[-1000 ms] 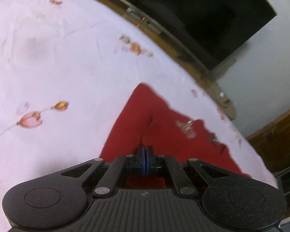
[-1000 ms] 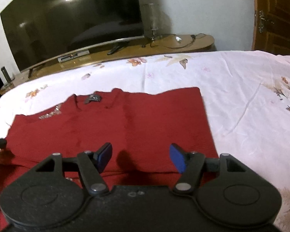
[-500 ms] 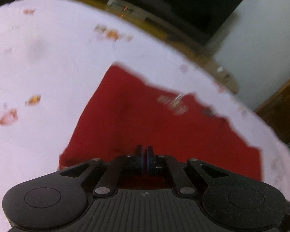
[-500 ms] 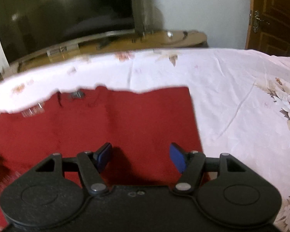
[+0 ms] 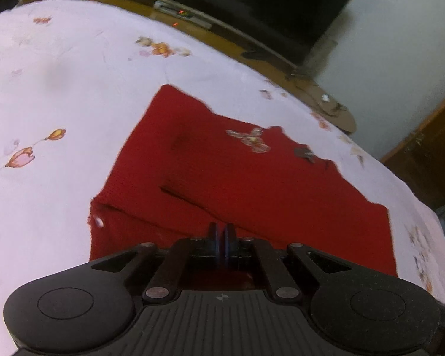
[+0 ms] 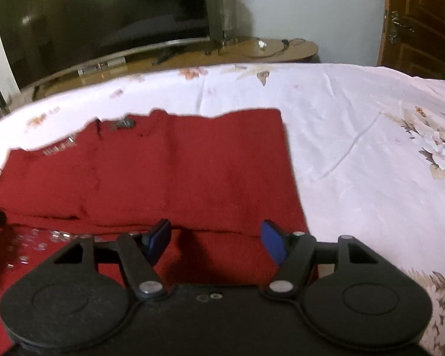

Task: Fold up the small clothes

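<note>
A small red knitted garment (image 5: 252,184) lies flat on the floral bed sheet (image 5: 59,95), folded over itself, with a sequin decoration (image 5: 249,141) near its far edge. It also shows in the right wrist view (image 6: 163,178). My left gripper (image 5: 222,237) is shut, with its blue pads pressed together over the garment's near fold; I cannot tell whether cloth is pinched between them. My right gripper (image 6: 215,238) is open and empty, hovering above the garment's near right part.
The white sheet (image 6: 356,136) spreads to the right of the garment. A wooden TV stand (image 6: 192,56) with a large dark television (image 6: 103,20) stands beyond the bed. A wooden door (image 6: 421,23) is at the far right.
The left gripper has pulled back and swung, so more of the garment shows, now lying with a fold. The right gripper has stayed open and drawn back slightly.
</note>
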`<act>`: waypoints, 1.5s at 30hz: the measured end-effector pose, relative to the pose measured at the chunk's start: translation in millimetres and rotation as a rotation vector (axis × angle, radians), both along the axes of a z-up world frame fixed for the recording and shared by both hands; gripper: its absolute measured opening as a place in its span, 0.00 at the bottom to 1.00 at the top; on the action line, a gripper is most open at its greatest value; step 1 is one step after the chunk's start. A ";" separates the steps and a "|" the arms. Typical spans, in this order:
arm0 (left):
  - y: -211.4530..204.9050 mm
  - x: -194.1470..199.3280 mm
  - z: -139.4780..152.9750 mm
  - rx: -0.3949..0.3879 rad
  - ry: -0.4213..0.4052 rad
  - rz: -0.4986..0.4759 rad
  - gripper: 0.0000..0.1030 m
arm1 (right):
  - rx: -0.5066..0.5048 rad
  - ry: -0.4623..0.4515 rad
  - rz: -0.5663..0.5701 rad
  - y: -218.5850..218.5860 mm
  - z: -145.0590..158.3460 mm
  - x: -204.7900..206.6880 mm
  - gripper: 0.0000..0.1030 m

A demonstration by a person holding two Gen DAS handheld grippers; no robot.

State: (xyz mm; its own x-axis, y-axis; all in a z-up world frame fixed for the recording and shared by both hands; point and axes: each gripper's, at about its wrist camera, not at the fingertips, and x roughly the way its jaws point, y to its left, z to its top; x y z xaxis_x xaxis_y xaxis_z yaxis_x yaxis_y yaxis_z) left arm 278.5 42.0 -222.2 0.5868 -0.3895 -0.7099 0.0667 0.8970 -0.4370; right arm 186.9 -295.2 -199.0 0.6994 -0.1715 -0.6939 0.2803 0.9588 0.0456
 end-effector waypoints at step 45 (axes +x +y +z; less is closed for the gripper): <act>47.9 -169.6 14.7 0.292 0.042 -0.230 0.01 | -0.096 0.122 -0.068 81.0 1.3 -176.5 0.69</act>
